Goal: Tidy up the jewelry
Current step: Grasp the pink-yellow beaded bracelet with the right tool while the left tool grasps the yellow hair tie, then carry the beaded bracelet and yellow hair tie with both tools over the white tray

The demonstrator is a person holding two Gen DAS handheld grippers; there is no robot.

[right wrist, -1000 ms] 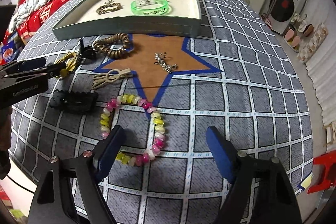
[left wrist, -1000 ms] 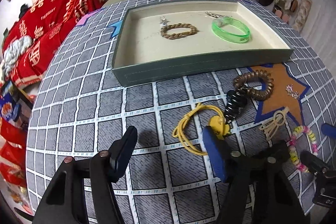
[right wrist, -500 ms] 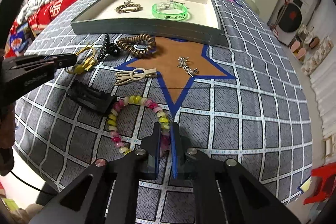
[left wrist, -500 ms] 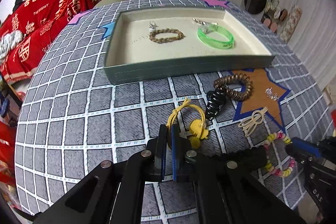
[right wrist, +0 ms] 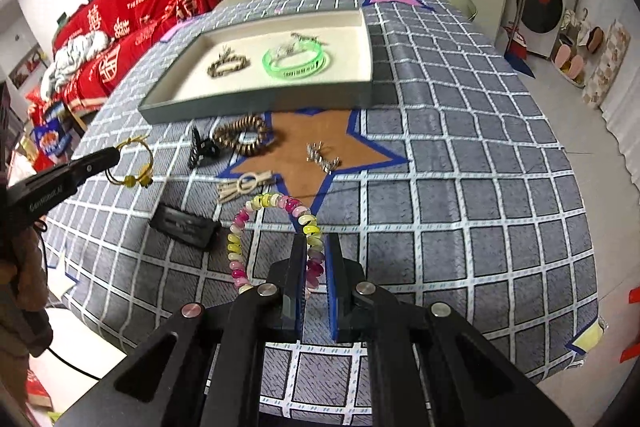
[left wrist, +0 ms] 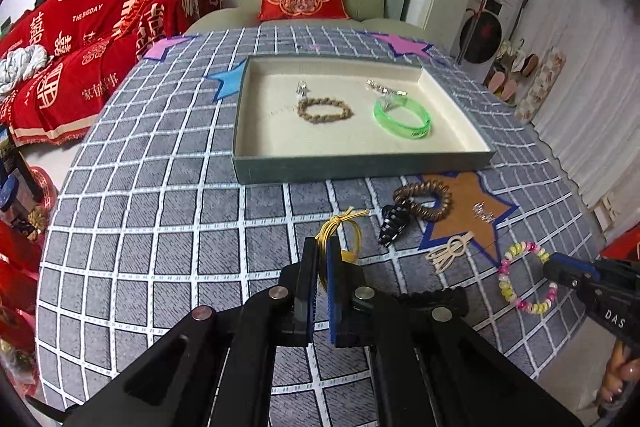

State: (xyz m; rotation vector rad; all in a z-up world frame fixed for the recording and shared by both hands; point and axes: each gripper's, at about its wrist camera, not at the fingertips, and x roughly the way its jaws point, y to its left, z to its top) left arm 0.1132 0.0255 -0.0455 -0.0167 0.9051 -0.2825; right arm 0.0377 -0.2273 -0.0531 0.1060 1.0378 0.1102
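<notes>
- Since a second ago: both pairs of tongs, then standing wide apart over the table, have closed and come up. The left tongs are now clamped on the yellow cord loop; the right tongs are clamped on the beaded bracelet. The tray looks smaller and farther off in both wrist views than it did then.
- Done so far: the tray holds a braided brown bracelet, a green bangle and a few small silver pieces at the back, too small to identify.
- In hand: cord loop hangs from the left tongs, its far end with the beads apparently off the cloth, as the right wrist view shows. The beaded bracelet arcs up from the right tongs; whether its low end touches the table I cannot tell.
- Left on the table: brown coil hair tie, black claw clip touching it, silver piece on the orange star, beige hair clip, flat black clip.
- Judgement: under halfway; two items in transit, five to go.
- Pose: both tongs point steeply down and forward toward the tray, left tongs to the left of the clutter, right tongs nearer the table's front edge. A hand grips each handle at the frame edges.
</notes>
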